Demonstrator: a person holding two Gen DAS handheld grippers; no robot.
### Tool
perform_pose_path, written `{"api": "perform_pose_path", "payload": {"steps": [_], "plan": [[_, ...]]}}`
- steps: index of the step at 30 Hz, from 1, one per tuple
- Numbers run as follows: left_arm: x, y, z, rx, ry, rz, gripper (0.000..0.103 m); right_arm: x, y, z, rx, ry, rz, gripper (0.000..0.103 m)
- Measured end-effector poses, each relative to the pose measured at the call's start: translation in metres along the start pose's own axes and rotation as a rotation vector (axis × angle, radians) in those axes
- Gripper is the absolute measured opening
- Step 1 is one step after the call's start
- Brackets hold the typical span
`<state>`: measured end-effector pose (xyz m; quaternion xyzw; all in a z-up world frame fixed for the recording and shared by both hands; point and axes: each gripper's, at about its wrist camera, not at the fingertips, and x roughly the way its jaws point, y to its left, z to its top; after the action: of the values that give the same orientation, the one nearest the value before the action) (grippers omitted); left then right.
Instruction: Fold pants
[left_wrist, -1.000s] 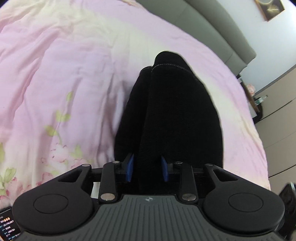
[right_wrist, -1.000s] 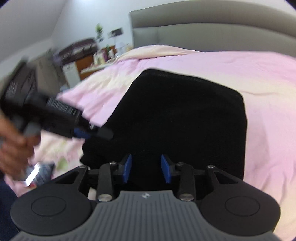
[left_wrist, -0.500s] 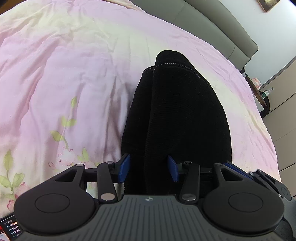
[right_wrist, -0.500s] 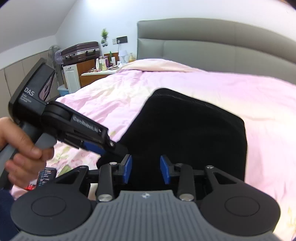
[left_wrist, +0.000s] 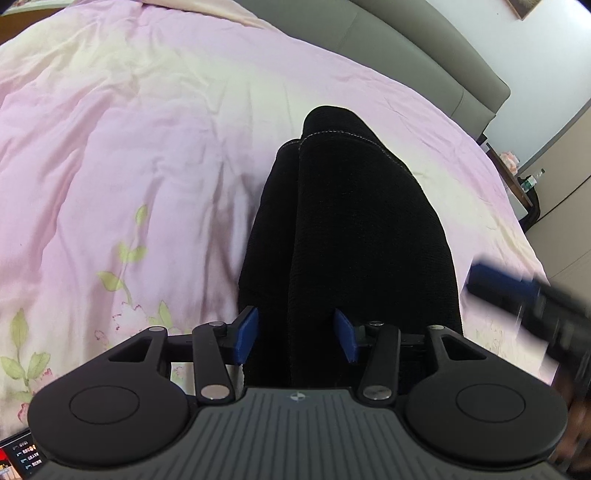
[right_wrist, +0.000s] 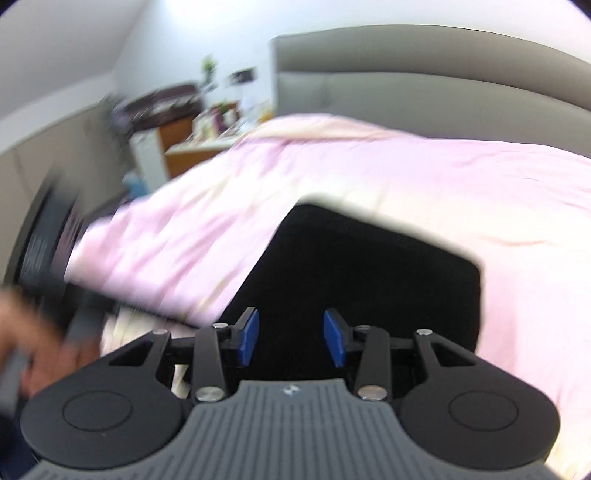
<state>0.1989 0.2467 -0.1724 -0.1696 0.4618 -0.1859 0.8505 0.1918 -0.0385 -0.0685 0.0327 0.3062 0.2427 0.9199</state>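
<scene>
The black pants (left_wrist: 354, 229) lie folded into a compact bundle on the pink bedspread (left_wrist: 147, 147), with stitched hems at the far end. My left gripper (left_wrist: 297, 338) is open, its blue pads on either side of the near edge of the pants, not pinching them. In the right wrist view the pants (right_wrist: 362, 280) show as a dark rectangle. My right gripper (right_wrist: 291, 338) is open just above their near edge, holding nothing. The right gripper also shows blurred at the right of the left wrist view (left_wrist: 524, 291).
A grey headboard (right_wrist: 424, 74) stands behind the bed. A bedside table with clutter (right_wrist: 195, 136) and a suitcase are at the left. A cabinet and small shelf (left_wrist: 517, 177) stand at the bed's far right. A phone screen (left_wrist: 14, 458) lies at the lower left.
Both grippers have pulled back and lifted a little from the pants. The left gripper's jaws have opened wider. The right wrist view is now motion-blurred; the right gripper has swung into the left view.
</scene>
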Motion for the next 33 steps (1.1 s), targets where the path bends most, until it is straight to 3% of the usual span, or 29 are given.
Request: {"api": "perform_pose_path", "payload": {"steps": [4,9,14,20,23,26,29,33], "plan": [[0.003,0.004,0.000,-0.012,0.010,-0.002,0.060,0.032,-0.012,0.049,-0.014,0.007,-0.016,0.038],[0.003,0.004,0.000,0.003,0.012,0.005,0.060,0.098,-0.010,0.081,-0.031,0.104,-0.014,0.037],[0.010,0.003,-0.001,0.041,0.019,0.093,0.060,0.176,-0.005,0.068,-0.025,0.280,-0.018,0.039],[0.013,0.012,0.002,0.023,0.014,0.111,0.060,0.208,-0.005,0.054,-0.015,0.288,-0.046,0.039],[0.017,0.015,0.003,0.027,0.014,0.101,0.062,0.211,-0.007,0.050,-0.006,0.272,-0.049,0.039],[0.022,0.020,0.003,0.012,0.021,0.081,0.071,0.200,-0.007,0.053,-0.019,0.240,-0.024,0.040],[0.021,0.017,0.001,0.016,0.019,0.056,0.072,0.159,-0.010,0.057,-0.020,0.176,0.002,0.040],[0.020,0.008,0.000,0.052,0.000,0.087,0.072,0.086,-0.025,0.042,0.040,0.120,0.001,0.040]]}}
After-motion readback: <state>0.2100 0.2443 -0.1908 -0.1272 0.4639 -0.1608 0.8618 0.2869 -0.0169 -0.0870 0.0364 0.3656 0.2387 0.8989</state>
